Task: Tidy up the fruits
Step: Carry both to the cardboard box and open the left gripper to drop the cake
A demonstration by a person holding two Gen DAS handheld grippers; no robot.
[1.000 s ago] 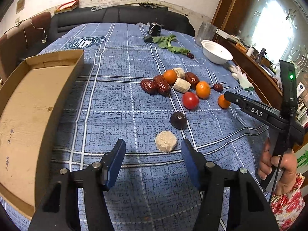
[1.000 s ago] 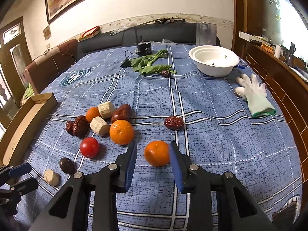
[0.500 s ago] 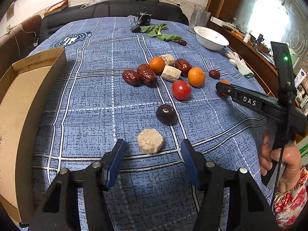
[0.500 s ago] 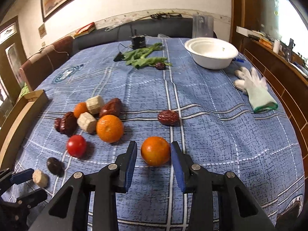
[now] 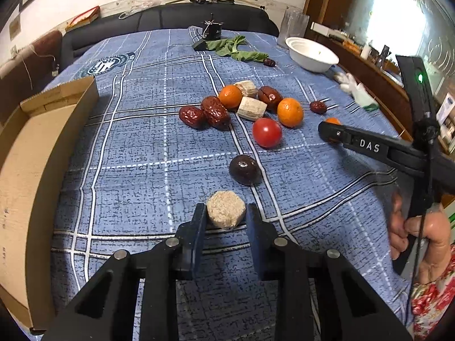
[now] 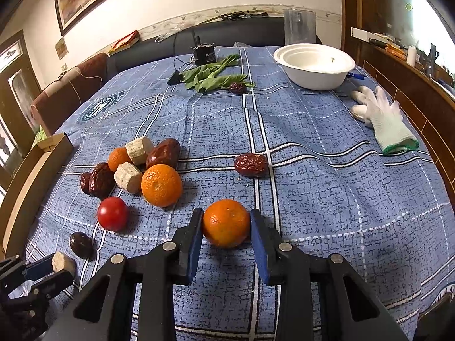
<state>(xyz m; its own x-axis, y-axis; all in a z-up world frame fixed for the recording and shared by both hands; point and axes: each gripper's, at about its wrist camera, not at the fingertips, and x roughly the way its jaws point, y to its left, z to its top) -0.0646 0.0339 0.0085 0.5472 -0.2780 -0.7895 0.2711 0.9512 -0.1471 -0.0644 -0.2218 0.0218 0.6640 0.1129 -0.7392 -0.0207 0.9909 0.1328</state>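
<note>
Left wrist view looks down along the left gripper, whose jaws have just been closing and now pinch a pale beige chunk that rests on the blue checked tablecloth. At 12 o'clock from that chunk, just beyond it, lies a dark round fruit, and farther on at 12 to 1 o'clock a red tomato. Past the tomato sits a cluster: two wrinkled red dates, a small orange, two more beige chunks, another date and a larger orange. A cardboard box lies open at 9 o'clock on the cloth's edge. At 3 o'clock a hand holds the other tool. In the right wrist view, the right gripper has its jaws just closed inward, the blue pads against both sides of a mandarin sitting on the cloth. A single date lies at 12 o'clock from it, apart from the cluster at 10 o'clock. Far off at 1 o'clock stands a white bowl, with a white glove at 2 o'clock and green leaves at 12 o'clock.
</note>
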